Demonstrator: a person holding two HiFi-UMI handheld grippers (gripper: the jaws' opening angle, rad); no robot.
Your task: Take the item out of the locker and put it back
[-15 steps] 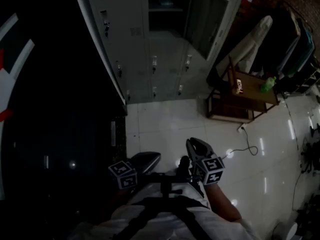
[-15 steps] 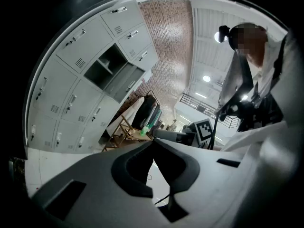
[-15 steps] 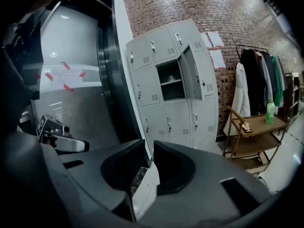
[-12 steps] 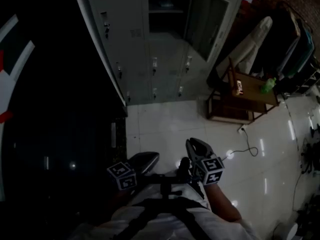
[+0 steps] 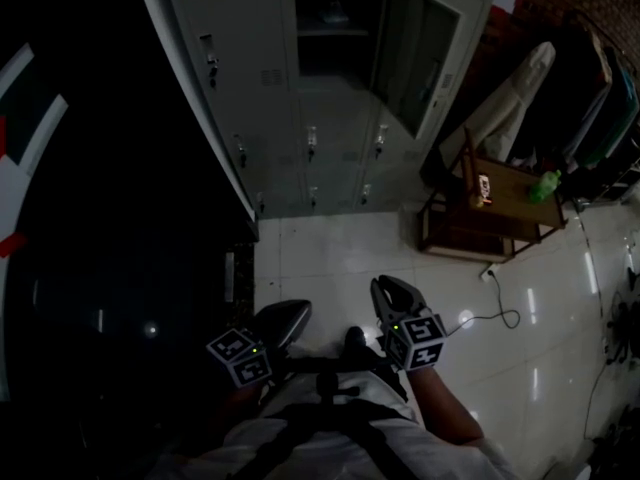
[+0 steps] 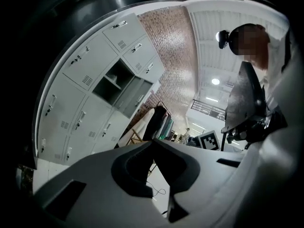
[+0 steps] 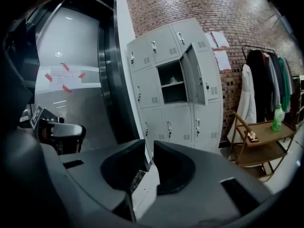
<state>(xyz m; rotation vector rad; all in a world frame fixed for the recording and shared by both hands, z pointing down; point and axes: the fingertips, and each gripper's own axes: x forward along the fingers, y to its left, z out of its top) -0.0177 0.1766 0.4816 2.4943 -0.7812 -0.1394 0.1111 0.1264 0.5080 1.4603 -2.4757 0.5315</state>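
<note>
Ok, head view, left to right. Bottom left of centre: left gripper sits low against the person's body, jaws closed tip to tip, nothing in them. Upper centre: grey locker bank. One compartment at the top edge stands open, its door swung out to the right. The item is a small dim shape on that compartment's shelf, can't ID it, and it's well apart from both grippers. Bottom centre-right: right gripper tilts slightly down, jaws a narrow slit apart, empty. Right of the lockers: wooden trolley carrying a green bottle, with a floor cable below it.

My read: approach phase, nothing fetched yet. Walk in square to the opening and keep clear of the door edge. Raise the right gripper level with the shelf, spread the jaws wide before entering, and close only once the item sits between the pads.
</note>
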